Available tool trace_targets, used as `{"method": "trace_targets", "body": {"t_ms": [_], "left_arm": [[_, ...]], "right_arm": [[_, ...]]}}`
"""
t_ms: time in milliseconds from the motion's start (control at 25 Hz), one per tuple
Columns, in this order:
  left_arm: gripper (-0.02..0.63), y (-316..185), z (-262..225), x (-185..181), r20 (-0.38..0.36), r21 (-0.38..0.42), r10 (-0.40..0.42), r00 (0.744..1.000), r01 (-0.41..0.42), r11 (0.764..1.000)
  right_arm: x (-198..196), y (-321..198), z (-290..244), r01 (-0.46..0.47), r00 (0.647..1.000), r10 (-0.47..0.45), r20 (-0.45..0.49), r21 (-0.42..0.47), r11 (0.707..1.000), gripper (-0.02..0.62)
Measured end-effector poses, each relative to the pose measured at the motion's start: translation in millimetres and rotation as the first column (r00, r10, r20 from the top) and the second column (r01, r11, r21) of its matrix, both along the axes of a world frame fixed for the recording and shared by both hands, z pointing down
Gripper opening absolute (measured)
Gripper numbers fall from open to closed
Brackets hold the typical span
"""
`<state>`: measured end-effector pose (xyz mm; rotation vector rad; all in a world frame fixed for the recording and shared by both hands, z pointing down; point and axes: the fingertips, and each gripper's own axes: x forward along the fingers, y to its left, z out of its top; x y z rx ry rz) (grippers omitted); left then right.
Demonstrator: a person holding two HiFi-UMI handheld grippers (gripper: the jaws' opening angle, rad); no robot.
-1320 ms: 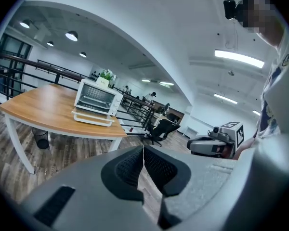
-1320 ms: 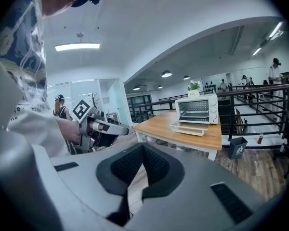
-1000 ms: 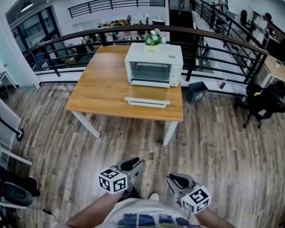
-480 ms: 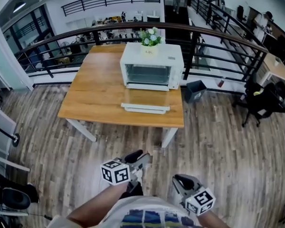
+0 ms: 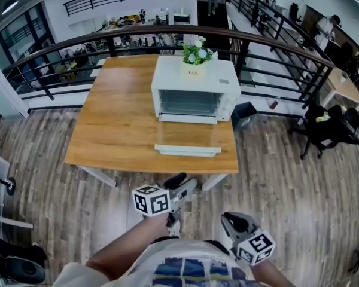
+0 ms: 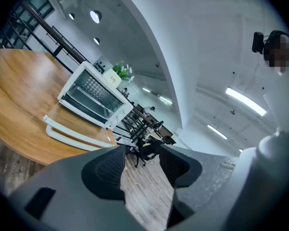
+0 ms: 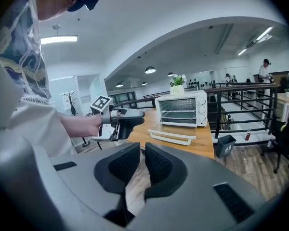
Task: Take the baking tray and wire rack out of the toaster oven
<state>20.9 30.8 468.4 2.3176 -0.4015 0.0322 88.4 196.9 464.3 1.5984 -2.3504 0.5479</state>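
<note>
From the head view, the toaster oven (image 5: 194,88) stands at the far side of the wooden table (image 5: 119,130). It has a pot of flowers (image 5: 197,52) on top, and its glass door (image 5: 188,150) is folded down flat toward the near edge. Both grippers are short of that edge, well apart from the oven.

Only the left gripper view looks into the oven at an angle. It shows a wire grid, the wire rack (image 6: 89,86), inside; the baking tray cannot be told apart there.

The left gripper (image 5: 184,182) has just been opening its jaws, which stand apart with nothing between them. The right gripper (image 5: 233,220) has its jaws drawn nearly together, with only a slit between them and nothing in it. Its own view alone shows a hand (image 7: 84,125) holding the left gripper out beside the table.
</note>
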Motion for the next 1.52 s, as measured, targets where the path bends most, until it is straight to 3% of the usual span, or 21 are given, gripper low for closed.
{"method": "trace_targets", "body": {"t_ms": [280,640,960,1320,1520], "left_arm": [[0.209,-76.6,17.4,0.8,-0.057,-0.091,-0.027,0.998,0.022,0.996],[0.209,-166.6,36.4,39.7,-0.121,-0.218,-0.128,0.984,0.1,0.971],[0.209,-246.1,58.2,90.7,-0.136,-0.333,-0.265,0.955,0.208,0.92],[0.209,-321.8,80.3,121.2,-0.172,-0.465,-0.442,0.88,0.323,0.824],[0.207,-357.5,95.3,130.3,-0.192,-0.488,-0.514,0.836,0.373,0.789]], "right_arm": [[-20.7,-52.1,-0.2,-0.004,1.0,0.004,0.01,-0.003,1.0,0.031],[24.0,-104.4,8.9,-0.011,1.0,0.012,0.023,-0.035,0.999,0.029],[101.6,-164.1,2.5,0.028,0.999,-0.028,0.021,-0.03,0.999,0.029],[172.1,-205.9,4.0,0.059,0.998,-0.057,0.033,-0.042,0.997,0.029],[210.1,-219.0,5.8,0.066,0.998,-0.065,0.017,-0.049,0.997,0.029]]}}
